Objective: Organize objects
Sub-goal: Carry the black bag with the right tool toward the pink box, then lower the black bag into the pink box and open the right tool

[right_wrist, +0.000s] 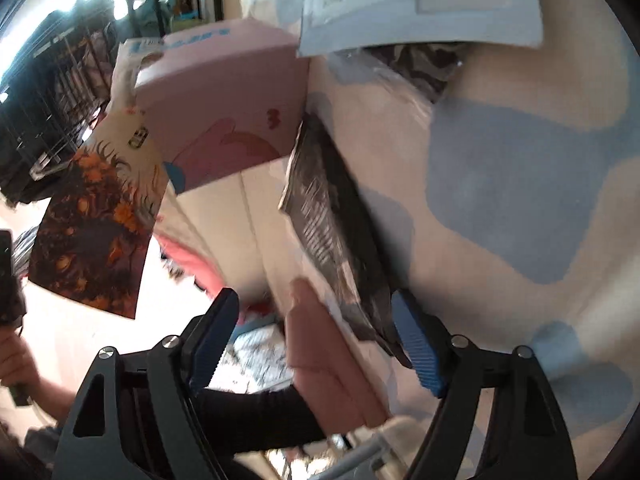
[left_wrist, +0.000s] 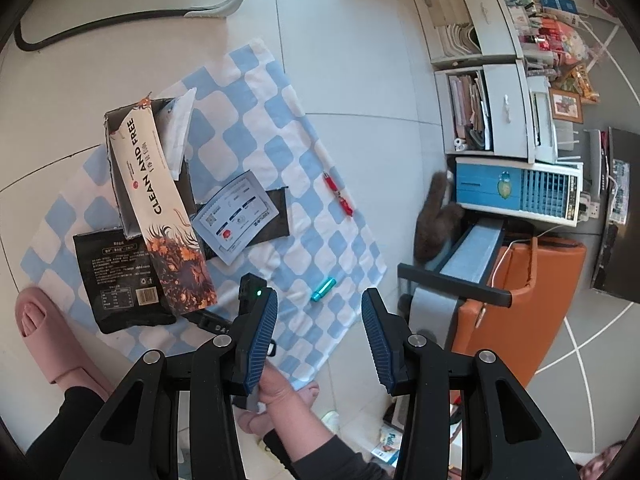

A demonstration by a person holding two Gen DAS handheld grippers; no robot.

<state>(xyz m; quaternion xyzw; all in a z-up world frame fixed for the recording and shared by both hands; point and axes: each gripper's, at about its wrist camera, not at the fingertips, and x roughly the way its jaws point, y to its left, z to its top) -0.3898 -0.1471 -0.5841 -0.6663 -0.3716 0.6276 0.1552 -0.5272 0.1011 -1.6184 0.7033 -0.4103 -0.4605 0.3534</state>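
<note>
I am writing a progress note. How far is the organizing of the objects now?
Done: little that shows; a pouch stands in the open box. In hand: nothing; the left gripper and right gripper are empty, the right beside the black packet. Left: red pen, teal tube, grey card lie loose on the checkered cloth.

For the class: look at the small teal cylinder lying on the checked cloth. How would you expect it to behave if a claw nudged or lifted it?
The teal cylinder lies on its side, so a sideways nudge would probably roll it, though the soft checked cloth may slow it. It looks smooth and shiny, so it might slip between pads. Being small, it is likely light.
</note>
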